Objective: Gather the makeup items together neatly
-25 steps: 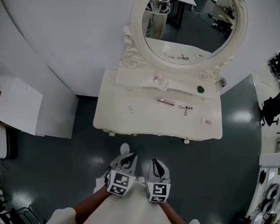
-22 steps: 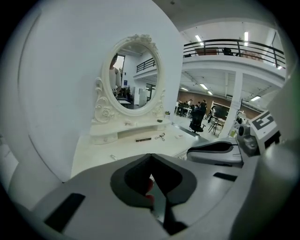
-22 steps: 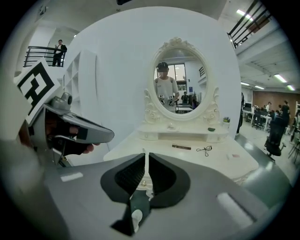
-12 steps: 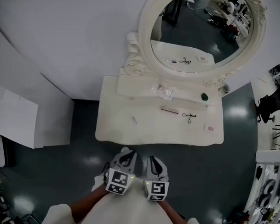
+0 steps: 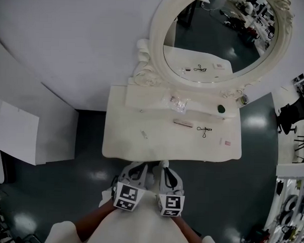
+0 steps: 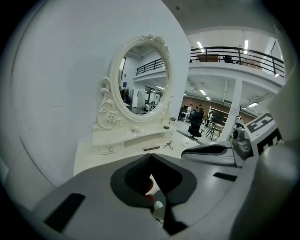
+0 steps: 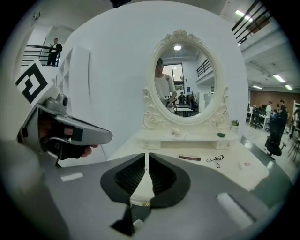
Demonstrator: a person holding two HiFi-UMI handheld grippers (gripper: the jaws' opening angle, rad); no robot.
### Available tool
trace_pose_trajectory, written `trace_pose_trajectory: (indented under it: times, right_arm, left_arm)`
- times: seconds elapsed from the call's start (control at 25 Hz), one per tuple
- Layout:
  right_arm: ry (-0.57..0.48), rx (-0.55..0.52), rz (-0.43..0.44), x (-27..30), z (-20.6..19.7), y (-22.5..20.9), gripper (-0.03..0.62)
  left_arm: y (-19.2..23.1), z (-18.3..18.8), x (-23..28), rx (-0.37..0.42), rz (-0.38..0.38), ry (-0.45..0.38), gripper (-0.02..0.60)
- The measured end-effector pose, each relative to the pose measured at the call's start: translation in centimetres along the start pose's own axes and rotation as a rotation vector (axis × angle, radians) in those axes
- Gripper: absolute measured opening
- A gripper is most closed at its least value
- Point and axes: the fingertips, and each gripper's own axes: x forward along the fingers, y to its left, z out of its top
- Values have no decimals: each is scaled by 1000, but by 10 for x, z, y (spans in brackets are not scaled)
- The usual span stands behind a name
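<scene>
the white worktop (image 5: 121, 137) stands against the wall with an oval mirror (image 5: 219, 46) above a raised shelf (image 5: 143, 96) at its back. a white board (image 5: 22, 134) leans on the wall to your left, and a dark chair (image 5: 291, 116) stands off to your right. the makeup lies spread out and well apart from your tools: on the shelf a clear packet (image 5: 176, 101) and a dark green piece (image 5: 221, 108); on the lower surface a brown stick (image 5: 183, 123) near the middle, an eyelash curler (image 5: 204, 130) just right of it, a small pink piece (image 5: 225, 142) further right, and a small pale piece (image 5: 144, 134) alone on the left

you hold both tools side by side over the dark floor (image 5: 90, 176), close to your body, angled down and pointing at the worktop, tips at its front edge. the left tool (image 5: 139, 168) has its jaws together at the tips with no makeup between them; the right tool (image 5: 165, 166) shows only a thin slit between its jaws and grips nothing

count: two tools, one mirror, six makeup items, two on the shelf and four below
</scene>
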Motion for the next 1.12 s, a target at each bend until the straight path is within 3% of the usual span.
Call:
trace_pose_trajectory:
  times: [0.44,0.92,1.12]
  right_arm:
    - [-35,-22,85,37,34,-70,21]
    - [-16,-20,276,77,56,-138,35]
    - [-26,-29,317,92,59,-158,35]
  left_arm:
    - [-9,45,53,-17,97,-19,5]
    - [-23,72,112,-81,183,-15,5]
    - [-25,81,131,-4,206,-10,5]
